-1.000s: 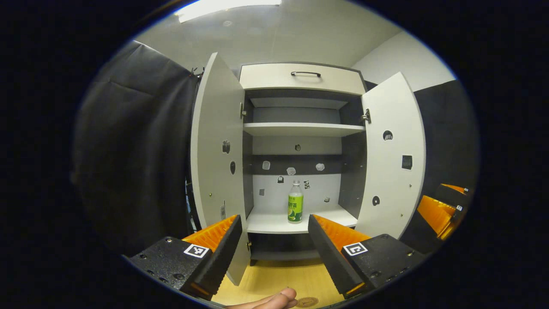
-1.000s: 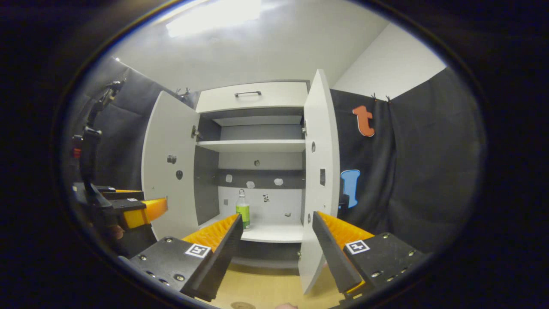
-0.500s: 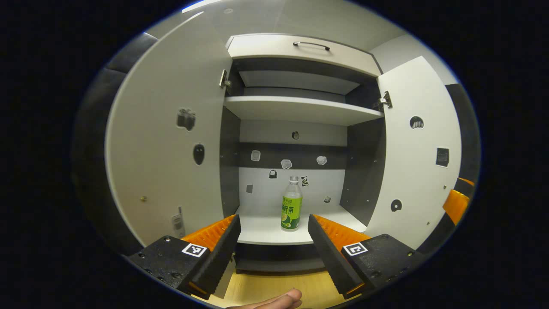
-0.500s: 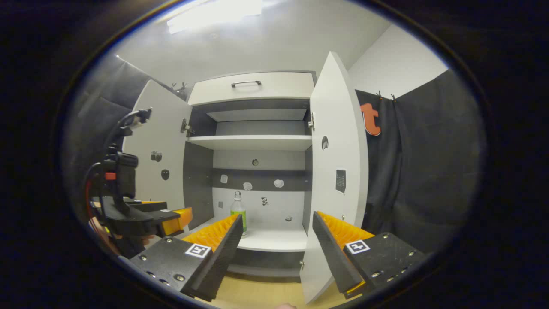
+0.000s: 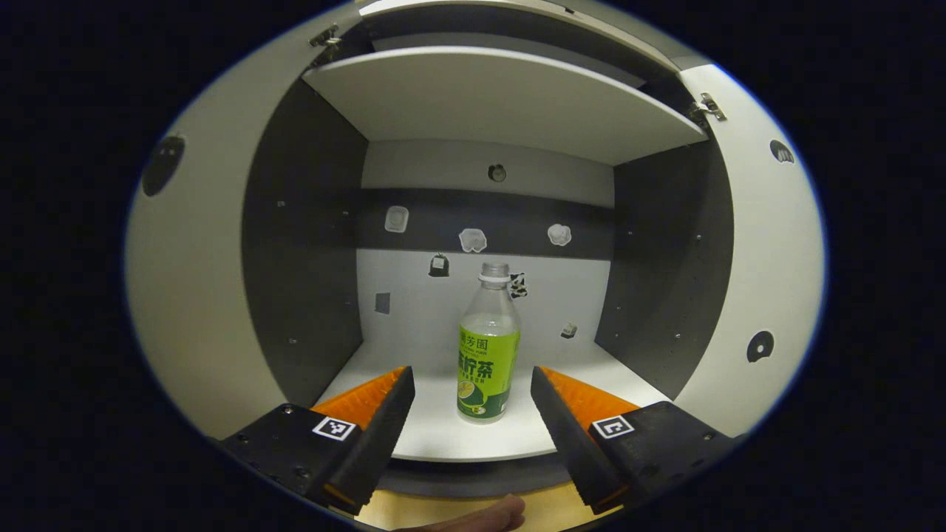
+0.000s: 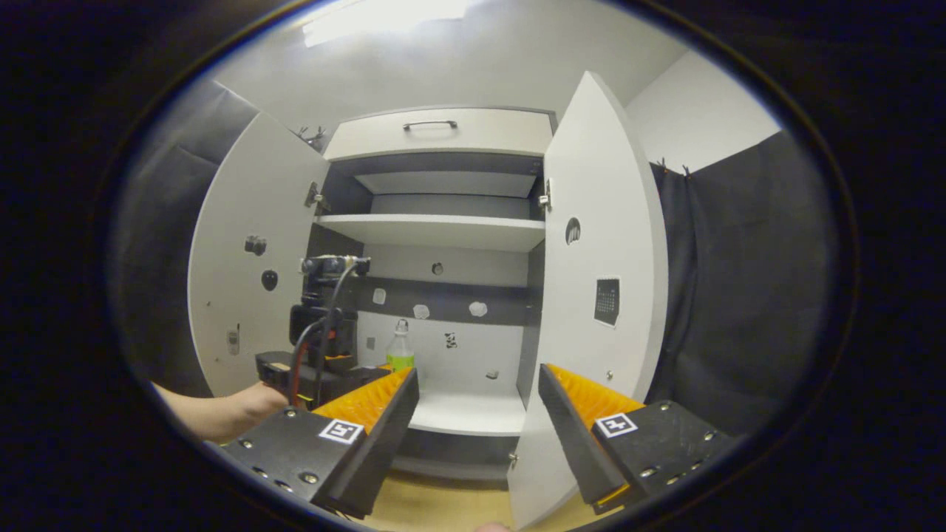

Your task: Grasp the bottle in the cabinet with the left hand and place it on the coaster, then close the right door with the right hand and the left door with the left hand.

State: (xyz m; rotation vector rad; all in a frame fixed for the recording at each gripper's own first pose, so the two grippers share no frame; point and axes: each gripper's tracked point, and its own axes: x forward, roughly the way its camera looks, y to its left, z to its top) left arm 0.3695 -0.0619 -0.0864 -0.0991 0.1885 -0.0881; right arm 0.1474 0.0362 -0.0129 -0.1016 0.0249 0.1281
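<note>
A clear bottle (image 5: 487,347) with a green label stands upright on the cabinet's lower shelf (image 5: 436,436). My left gripper (image 5: 470,384) is open at the shelf's front edge, the bottle just ahead between the lines of its fingers, untouched. In the right gripper view the bottle (image 6: 400,349) peeks out behind the left gripper (image 6: 325,369) and the hand holding it. My right gripper (image 6: 477,388) is open and holds nothing, in front of the cabinet near the edge of the open right door (image 6: 599,310). The left door (image 6: 244,273) stands open.
An upper shelf (image 5: 502,103) spans the cabinet above the bottle, and dark side walls (image 5: 307,244) flank it. A drawer with a handle (image 6: 431,125) tops the cabinet. Wooden tabletop (image 6: 451,510) lies below. Black cloth hangs on both sides.
My left gripper has moved forward up to the shelf, so the bottle looms larger between its fingers. My right gripper has drifted closer to the right door.
</note>
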